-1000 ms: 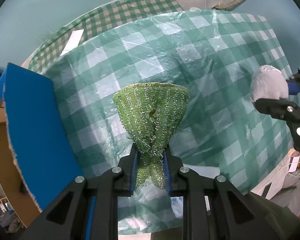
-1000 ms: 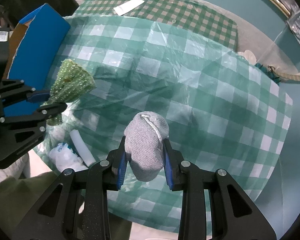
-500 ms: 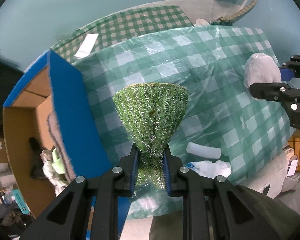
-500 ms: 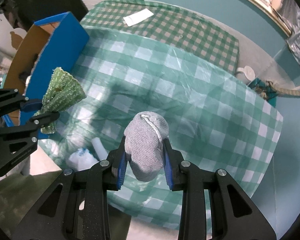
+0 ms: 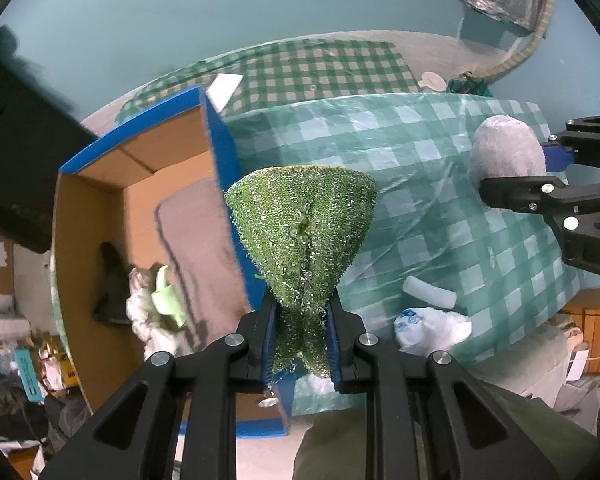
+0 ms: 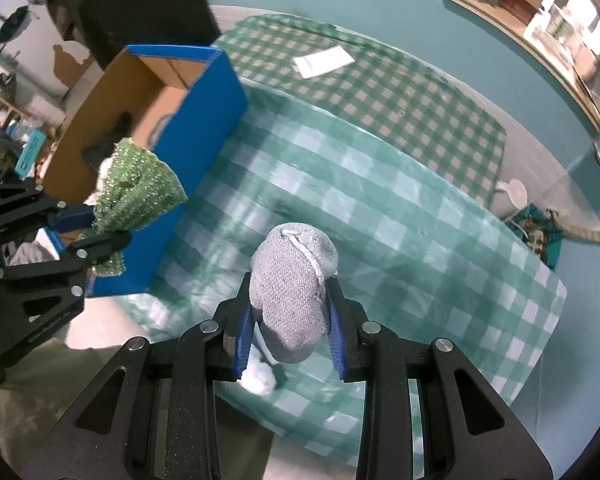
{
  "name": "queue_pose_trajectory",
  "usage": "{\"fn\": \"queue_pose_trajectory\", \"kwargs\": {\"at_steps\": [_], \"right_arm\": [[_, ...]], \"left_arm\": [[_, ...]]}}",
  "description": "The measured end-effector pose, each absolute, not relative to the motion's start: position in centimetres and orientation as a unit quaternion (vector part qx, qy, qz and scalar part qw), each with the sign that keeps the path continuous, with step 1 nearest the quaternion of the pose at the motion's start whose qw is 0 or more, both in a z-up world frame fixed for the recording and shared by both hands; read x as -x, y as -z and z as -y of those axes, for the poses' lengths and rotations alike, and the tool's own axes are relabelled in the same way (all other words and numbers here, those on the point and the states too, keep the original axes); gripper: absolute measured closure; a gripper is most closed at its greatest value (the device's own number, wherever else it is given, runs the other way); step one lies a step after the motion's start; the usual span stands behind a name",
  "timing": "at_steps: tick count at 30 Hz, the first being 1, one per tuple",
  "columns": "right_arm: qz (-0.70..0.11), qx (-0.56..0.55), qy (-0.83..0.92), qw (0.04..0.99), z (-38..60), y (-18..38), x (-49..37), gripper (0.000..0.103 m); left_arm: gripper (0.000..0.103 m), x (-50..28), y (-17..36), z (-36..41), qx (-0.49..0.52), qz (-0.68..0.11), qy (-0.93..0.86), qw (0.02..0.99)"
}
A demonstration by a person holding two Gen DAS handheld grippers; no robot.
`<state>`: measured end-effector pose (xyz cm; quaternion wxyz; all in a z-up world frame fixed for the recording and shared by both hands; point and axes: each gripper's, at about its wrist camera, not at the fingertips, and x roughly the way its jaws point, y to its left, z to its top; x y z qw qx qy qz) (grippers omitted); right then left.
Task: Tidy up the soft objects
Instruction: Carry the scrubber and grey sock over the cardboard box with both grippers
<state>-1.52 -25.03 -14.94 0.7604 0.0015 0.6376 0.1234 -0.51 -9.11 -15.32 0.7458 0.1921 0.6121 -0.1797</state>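
Note:
My left gripper point(image 5: 301, 338) is shut on a green glittery scrub cloth point(image 5: 302, 224), held in the air over the right wall of a blue cardboard box point(image 5: 220, 148). The cloth also shows in the right wrist view point(image 6: 138, 188), at the box's near edge point(image 6: 204, 112). My right gripper point(image 6: 290, 330) is shut on a grey knitted sock bundle point(image 6: 294, 276), held above the green checked tablecloth point(image 6: 400, 220). The bundle also shows in the left wrist view point(image 5: 506, 154).
The box holds a grey cloth point(image 5: 198, 248), a light green item point(image 5: 166, 296) and dark fabric point(image 5: 110, 280). A white tube point(image 5: 430, 292) and a white plastic bag point(image 5: 432, 328) lie at the table's near edge. A white paper point(image 6: 322, 62) lies on the far checked cloth.
Both grippers have swung left and up with their loads. The open box has come further into view, and the green cloth now hangs over its right wall.

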Motion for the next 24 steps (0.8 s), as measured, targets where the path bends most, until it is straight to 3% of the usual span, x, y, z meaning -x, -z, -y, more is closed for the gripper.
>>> {"fn": "queue_pose_trajectory", "kwargs": {"at_steps": [24], "right_arm": [[-0.610,0.056,-0.234,0.755,12.2,12.5,-3.5,0.072]], "left_arm": [[0.082,-1.3,14.0,-2.2,-0.104,-0.629,0.095,0.765]]}}
